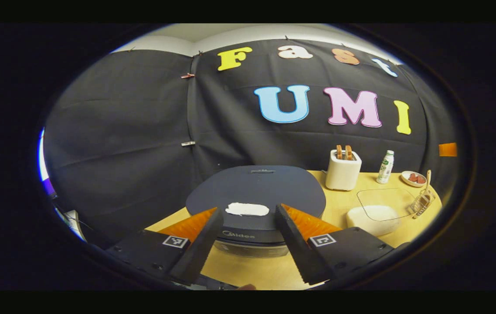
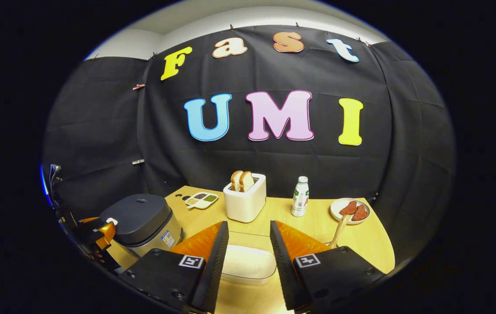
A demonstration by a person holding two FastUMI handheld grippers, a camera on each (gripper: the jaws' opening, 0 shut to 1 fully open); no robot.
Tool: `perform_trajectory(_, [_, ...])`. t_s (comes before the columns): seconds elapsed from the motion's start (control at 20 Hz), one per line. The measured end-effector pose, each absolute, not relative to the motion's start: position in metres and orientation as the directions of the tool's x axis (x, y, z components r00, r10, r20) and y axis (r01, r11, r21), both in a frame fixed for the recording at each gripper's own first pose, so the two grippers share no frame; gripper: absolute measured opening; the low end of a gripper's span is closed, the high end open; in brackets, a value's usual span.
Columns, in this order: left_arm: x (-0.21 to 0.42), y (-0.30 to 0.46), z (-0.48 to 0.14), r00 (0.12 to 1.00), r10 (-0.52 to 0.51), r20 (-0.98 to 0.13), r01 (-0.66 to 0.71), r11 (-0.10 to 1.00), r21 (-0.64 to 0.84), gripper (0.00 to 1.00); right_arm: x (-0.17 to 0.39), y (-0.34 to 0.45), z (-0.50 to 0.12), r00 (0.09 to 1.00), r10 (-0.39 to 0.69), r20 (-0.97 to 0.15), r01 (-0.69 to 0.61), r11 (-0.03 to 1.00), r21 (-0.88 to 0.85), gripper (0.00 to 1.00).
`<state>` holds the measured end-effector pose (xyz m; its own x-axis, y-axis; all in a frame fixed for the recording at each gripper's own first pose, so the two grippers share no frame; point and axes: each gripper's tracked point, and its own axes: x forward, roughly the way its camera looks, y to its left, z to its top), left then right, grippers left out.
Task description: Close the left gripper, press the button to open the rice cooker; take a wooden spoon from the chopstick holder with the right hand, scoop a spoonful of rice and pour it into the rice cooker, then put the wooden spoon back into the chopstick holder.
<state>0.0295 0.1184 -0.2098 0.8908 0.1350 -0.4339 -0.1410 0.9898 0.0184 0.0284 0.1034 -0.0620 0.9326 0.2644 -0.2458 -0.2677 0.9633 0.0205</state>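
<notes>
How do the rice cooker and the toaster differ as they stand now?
The rice cooker is dark-topped, round and low; the toaster is white, boxy and taller than it is wide. The rice cooker's lid is shut, hiding its inside, while the toaster is open at the top with two bread slices sticking out. Both stand upright on the wooden table.

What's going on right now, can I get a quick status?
Left gripper open, jaws either side of the rice cooker button. Lid shut. Right gripper open over the rice container. Wooden spoon untouched.
</notes>
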Motion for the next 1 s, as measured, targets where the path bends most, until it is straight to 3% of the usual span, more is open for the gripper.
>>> perform_trajectory(0.65, [0.030,0.116,-0.213,0.894,0.131,-0.429,-0.127,0.991,0.040,0.86,0.032,0.098,-0.061,0.934,0.260,-0.245,-0.264,0.964,0.015,0.61])
perform_trajectory(1.0, [0.037,0.086,-0.195,0.904,0.100,-0.415,-0.079,0.995,0.066,0.79,0.035,0.083,-0.057,0.939,0.247,-0.240,-0.249,0.968,0.021,0.61])
